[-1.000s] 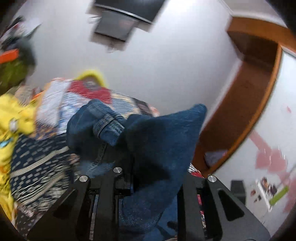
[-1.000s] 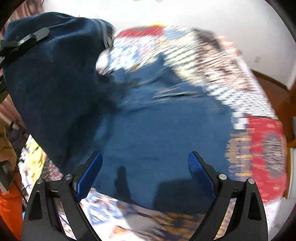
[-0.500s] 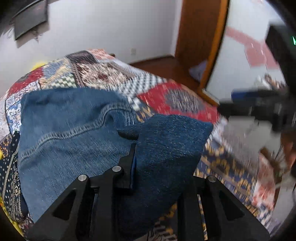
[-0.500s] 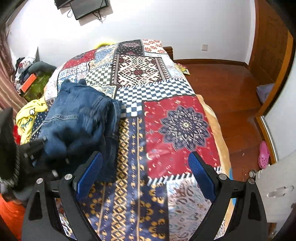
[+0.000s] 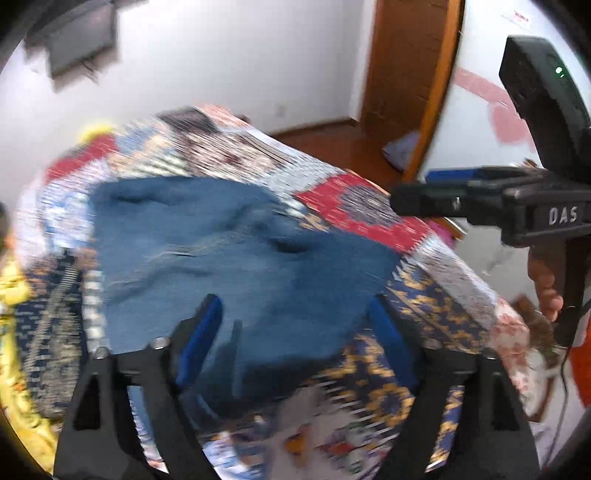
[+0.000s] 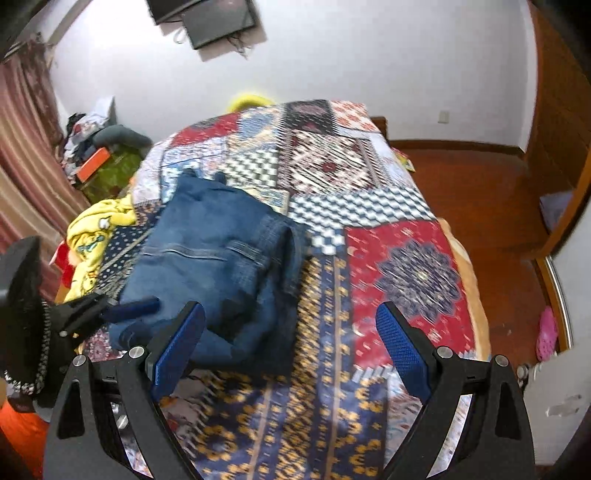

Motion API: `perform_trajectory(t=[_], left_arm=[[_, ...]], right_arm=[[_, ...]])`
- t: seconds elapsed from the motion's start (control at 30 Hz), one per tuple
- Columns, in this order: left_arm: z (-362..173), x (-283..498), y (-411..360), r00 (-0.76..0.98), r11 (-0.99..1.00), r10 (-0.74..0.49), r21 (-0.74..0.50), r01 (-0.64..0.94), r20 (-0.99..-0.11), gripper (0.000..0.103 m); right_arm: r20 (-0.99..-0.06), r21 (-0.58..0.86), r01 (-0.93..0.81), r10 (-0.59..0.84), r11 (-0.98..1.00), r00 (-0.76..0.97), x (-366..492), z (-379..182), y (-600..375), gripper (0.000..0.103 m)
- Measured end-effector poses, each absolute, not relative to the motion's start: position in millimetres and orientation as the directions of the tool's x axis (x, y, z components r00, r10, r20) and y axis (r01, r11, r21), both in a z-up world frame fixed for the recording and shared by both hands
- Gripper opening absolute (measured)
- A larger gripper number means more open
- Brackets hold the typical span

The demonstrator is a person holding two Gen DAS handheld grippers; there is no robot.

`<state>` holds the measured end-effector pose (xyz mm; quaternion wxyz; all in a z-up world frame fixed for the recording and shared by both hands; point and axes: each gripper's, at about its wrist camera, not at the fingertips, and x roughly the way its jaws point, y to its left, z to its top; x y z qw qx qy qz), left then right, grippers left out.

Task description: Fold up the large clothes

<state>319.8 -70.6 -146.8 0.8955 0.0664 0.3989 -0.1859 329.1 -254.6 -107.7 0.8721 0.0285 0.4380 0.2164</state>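
A pair of blue jeans (image 6: 221,254) lies folded in a thick bundle on the patchwork bedspread (image 6: 402,266), left of the bed's middle. It fills the centre of the blurred left wrist view (image 5: 236,258). My left gripper (image 5: 295,325) is open and empty just above the near edge of the jeans. My right gripper (image 6: 291,339) is open and empty, held above the bedspread to the right of the jeans. The right gripper shows side-on in the left wrist view (image 5: 454,192). The left gripper shows at the left edge of the right wrist view (image 6: 122,308).
A yellow garment (image 6: 96,232) lies on the bed left of the jeans. Clutter and a curtain (image 6: 26,147) stand at the far left. A wall screen (image 6: 218,18) hangs above. A wooden floor (image 6: 491,199) and door frame lie to the right.
My left gripper has opened and let go of the denim fold it held. The jeans now lie folded on the bed. Both grippers have drawn back a little.
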Motion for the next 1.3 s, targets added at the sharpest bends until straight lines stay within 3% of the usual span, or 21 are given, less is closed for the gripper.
perform_trajectory(t=[0.13,0.37,0.5,0.77,1.07,1.3], left_arm=[[-134.4,315.3,-32.9,0.69,0.959,-0.163,0.05,0.278,-0.705,0.095],[-161.6,329.8,13.9,0.674,0.985,-0.003,0.113,0.129,-0.739,0.095],[-190.5,325.2,20.5,0.61,0.988,-0.021,0.077,0.134,-0.792,0.095],[-195.0,304.5,30.3,0.615,0.993,-0.081,-0.009,0.12,-0.784,0.095],[-170.6,320.6,37.5,0.663,0.995,-0.027,0.045,0.091,-0.748,0.095],[-165.2,334.0,46.5,0.674,0.998,-0.005,0.042,0.054,-0.738,0.095]], right_arm=[[-0.747,0.21,-0.423,0.424,0.881,0.512,329.6,-111.4,-217.5,0.092],[-0.809,0.126,-0.409,0.332,0.904,0.484,341.5,-157.2,-191.5,0.092],[-0.838,0.091,-0.364,0.268,0.927,0.475,344.5,-176.6,-204.1,0.092],[-0.844,0.109,-0.379,0.286,0.919,0.453,336.7,-178.1,-225.9,0.092],[-0.789,0.173,-0.388,0.363,0.905,0.496,367.0,-154.0,-202.9,0.092],[-0.82,0.134,-0.38,0.318,0.915,0.476,389.7,-175.5,-194.8,0.092]])
